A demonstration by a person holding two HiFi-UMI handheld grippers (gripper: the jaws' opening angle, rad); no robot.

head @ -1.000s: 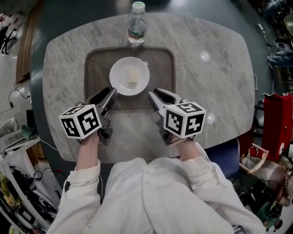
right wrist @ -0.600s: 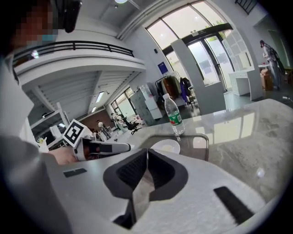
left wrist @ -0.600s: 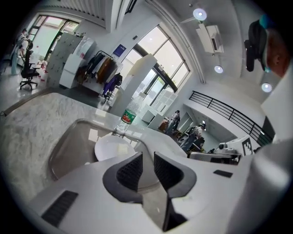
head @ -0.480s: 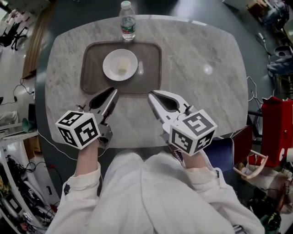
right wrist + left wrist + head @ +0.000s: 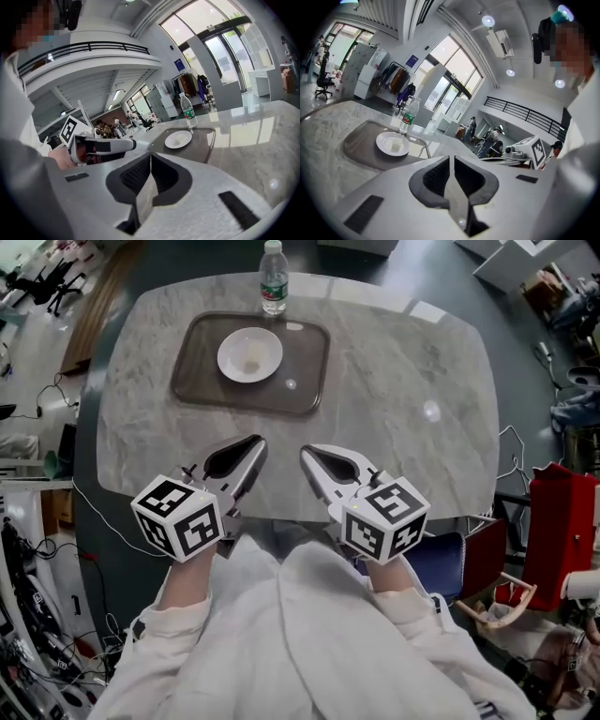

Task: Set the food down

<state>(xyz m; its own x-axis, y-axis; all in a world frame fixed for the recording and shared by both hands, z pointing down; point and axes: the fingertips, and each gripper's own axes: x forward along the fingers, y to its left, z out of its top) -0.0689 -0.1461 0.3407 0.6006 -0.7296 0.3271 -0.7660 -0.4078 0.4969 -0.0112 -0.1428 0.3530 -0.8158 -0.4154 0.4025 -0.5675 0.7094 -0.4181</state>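
Where the food lies: one small pale piece of food (image 5: 250,362) is seen on the white plate (image 5: 234,346), near its middle, and is gripped by neither pair of tongs.
Plate: one, round and shallow, set inside the tray (image 5: 192,381), toward the tray's far side.
Tray: one, dark, with rounded corners, laid flat on the far left part of the marble table (image 5: 403,362).
Bottle: one clear water bottle (image 5: 274,279) with a white cap and a green and red label, stood upright just beyond the tray's far edge, apart from the plate.
Table: one, grey-veined, rounded at the corners, with two bright light spots reflected on its right half.
Tongs: two, held side by side above the near part of the table, both pointed toward the tray and well apart from it.
Left gripper (image 5: 255,442): its jaws have just been closing and are seen brought together at the tips; nothing is caught between them.
Right gripper (image 5: 305,451): its jaws are pressed tip to tip; nothing is held between them.
Marker cubes: two, one (image 5: 178,517) carried on the left gripper, one (image 5: 386,517) on the right.
Sleeves: two, white, seen behind the cubes.
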